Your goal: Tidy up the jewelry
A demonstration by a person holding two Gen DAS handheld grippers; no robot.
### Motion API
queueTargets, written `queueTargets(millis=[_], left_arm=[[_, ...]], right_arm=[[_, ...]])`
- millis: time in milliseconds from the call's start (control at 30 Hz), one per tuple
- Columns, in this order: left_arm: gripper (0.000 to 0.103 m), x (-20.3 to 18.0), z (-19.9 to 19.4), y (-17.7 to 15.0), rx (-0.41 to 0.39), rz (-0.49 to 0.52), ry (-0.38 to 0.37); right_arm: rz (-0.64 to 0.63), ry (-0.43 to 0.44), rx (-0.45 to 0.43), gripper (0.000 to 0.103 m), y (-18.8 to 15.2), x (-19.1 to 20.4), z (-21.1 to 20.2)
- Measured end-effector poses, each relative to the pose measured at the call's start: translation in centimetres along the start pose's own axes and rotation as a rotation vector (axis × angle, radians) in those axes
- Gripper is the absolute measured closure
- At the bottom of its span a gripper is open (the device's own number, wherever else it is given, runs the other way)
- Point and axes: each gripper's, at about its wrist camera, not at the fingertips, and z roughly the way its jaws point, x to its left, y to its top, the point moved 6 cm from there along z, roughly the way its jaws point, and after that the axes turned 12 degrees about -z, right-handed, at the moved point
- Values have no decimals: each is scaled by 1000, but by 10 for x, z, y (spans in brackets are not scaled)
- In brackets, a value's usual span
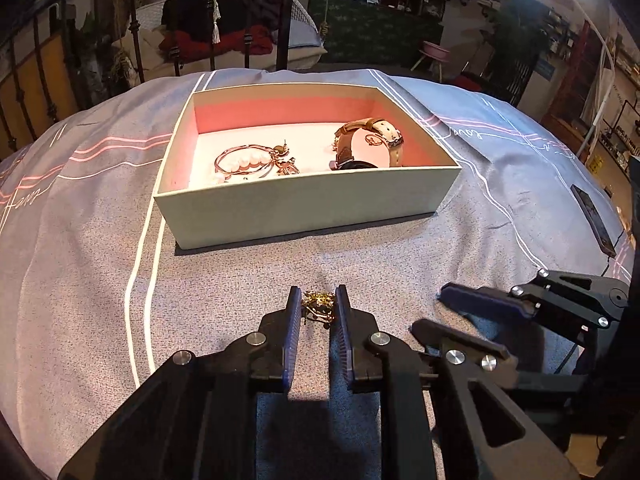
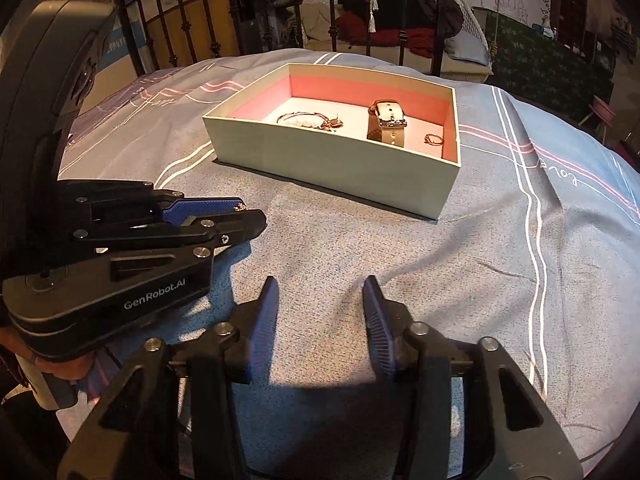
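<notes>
A pale open box [image 1: 304, 204] with a pink lining sits on the grey bedspread [image 1: 80, 280]. It holds a pearl bangle [image 1: 240, 162], a tan-strapped watch [image 1: 370, 146] and small pieces; the right wrist view also shows the box [image 2: 336, 168], the watch [image 2: 386, 124] and a small ring [image 2: 434, 139]. My left gripper [image 1: 318, 306] is closed around a small gold jewelry piece [image 1: 318, 307] on the bedspread in front of the box. My right gripper [image 2: 320, 300] is open and empty, low over the bedspread, beside the left gripper [image 2: 244, 216].
A dark phone [image 1: 594, 220] lies on the bedspread at the right. A black metal bed rail [image 1: 176, 20] stands behind the box, with a room full of furniture beyond. The bedspread curves down at its edges.
</notes>
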Motion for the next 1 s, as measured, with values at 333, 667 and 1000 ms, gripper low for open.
queueTargets(millis=[333, 667, 1000], left_arm=[[86, -6, -37, 27, -92, -14, -46], [86, -5, -45, 85, -179, -40, -20], [86, -1, 0, 112, -116, -73, 29]], right_arm=[[6, -38, -118, 101, 24, -8, -24], [19, -116, -222, 101, 69, -35, -39], [37, -156, -229, 101, 100, -62, -16]])
